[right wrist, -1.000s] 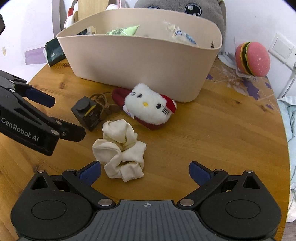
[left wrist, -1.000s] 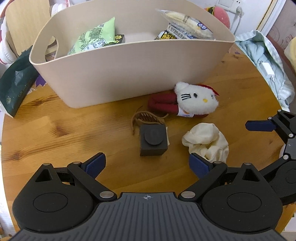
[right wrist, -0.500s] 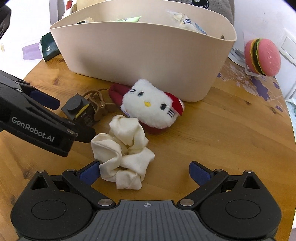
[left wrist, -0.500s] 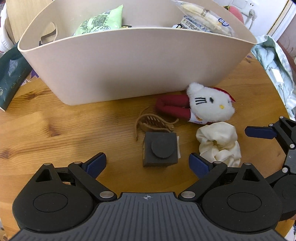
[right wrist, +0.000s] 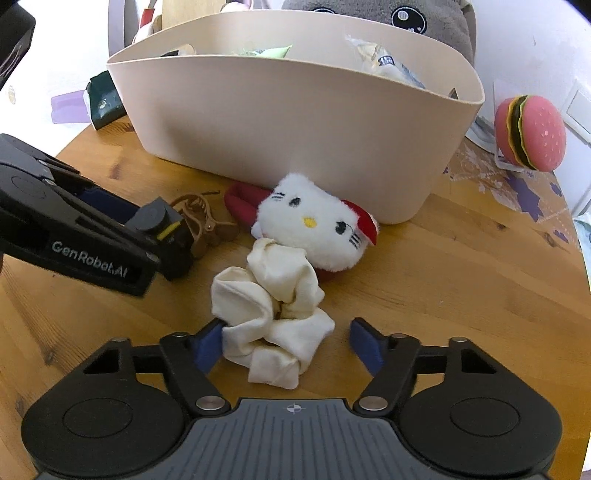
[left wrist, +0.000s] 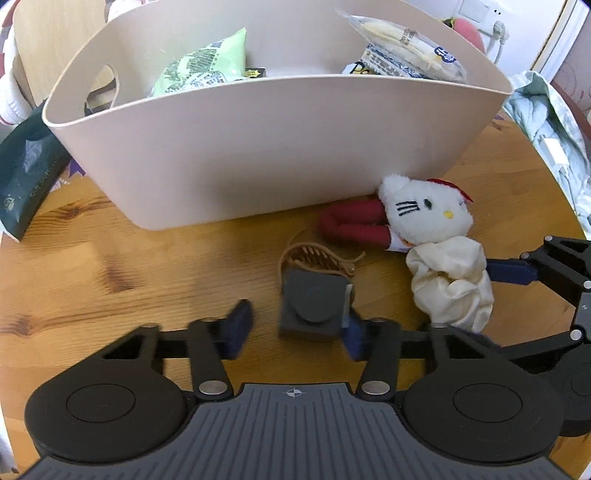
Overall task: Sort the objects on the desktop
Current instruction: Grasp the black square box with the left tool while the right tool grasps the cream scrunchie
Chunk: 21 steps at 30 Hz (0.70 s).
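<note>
Both spread: left hand-held gripper [left wrist: 295, 328] straddles the dark block [left wrist: 312, 304] at centre; right hand-held gripper [right wrist: 286, 345] straddles the cream scrunchie [right wrist: 275, 314]. Closing may snag the hair claw [left wrist: 317, 258]

Round wooden table [right wrist: 461, 280], burger plush [right wrist: 530, 138], grey plush [right wrist: 424, 18], crumpled bluish cloth [left wrist: 546, 122]

Bare desk [left wrist: 110, 266] on L side, free to pass. Beige bin [left wrist: 280, 147] blocks the back. Centre crowded: dark block [left wrist: 312, 304], brown hair claw [left wrist: 314, 256], cat plush [right wrist: 314, 225], cream scrunchie [right wrist: 273, 314] packed close. R desk [right wrist: 461, 280] open.
</note>
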Available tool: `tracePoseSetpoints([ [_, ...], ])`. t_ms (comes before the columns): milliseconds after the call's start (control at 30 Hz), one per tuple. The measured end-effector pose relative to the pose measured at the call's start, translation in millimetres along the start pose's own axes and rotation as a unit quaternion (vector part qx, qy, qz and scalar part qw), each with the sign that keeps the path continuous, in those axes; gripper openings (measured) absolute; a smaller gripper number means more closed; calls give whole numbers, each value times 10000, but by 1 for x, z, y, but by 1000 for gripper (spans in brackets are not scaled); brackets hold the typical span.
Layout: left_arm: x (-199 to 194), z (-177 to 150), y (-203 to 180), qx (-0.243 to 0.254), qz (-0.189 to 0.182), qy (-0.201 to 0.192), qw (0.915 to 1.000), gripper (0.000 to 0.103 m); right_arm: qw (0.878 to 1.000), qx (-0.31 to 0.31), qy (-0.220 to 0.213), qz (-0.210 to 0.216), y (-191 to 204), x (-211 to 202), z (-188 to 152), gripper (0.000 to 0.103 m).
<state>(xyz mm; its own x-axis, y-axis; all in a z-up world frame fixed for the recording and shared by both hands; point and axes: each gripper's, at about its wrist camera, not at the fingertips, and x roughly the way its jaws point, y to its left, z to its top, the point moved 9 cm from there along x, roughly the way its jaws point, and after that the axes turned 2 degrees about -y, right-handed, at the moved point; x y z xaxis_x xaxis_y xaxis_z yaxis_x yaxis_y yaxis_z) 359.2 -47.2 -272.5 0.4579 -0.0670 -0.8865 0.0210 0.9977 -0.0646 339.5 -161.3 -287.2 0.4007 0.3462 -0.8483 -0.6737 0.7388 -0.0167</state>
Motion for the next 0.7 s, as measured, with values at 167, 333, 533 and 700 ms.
tracePoseSetpoints([
  [167, -3, -6, 0, -8, -1, 8, 10000, 33, 10000, -12, -56, 72, 2, -4, 2, 36],
  [333, -9, -17, -2, -103, -93, 15, 9999, 32, 9999, 45, -22, 142, 3, -6, 1, 19],
  [533, -21, -28, 0, -160, -84, -60, 9998, 32, 9997, 82, -109, 202, 9, -17, 1, 16],
  [700, -30, -27, 2, -155, -82, -155, 9997, 32, 9995, 78, -217, 228, 13, -30, 2, 16],
])
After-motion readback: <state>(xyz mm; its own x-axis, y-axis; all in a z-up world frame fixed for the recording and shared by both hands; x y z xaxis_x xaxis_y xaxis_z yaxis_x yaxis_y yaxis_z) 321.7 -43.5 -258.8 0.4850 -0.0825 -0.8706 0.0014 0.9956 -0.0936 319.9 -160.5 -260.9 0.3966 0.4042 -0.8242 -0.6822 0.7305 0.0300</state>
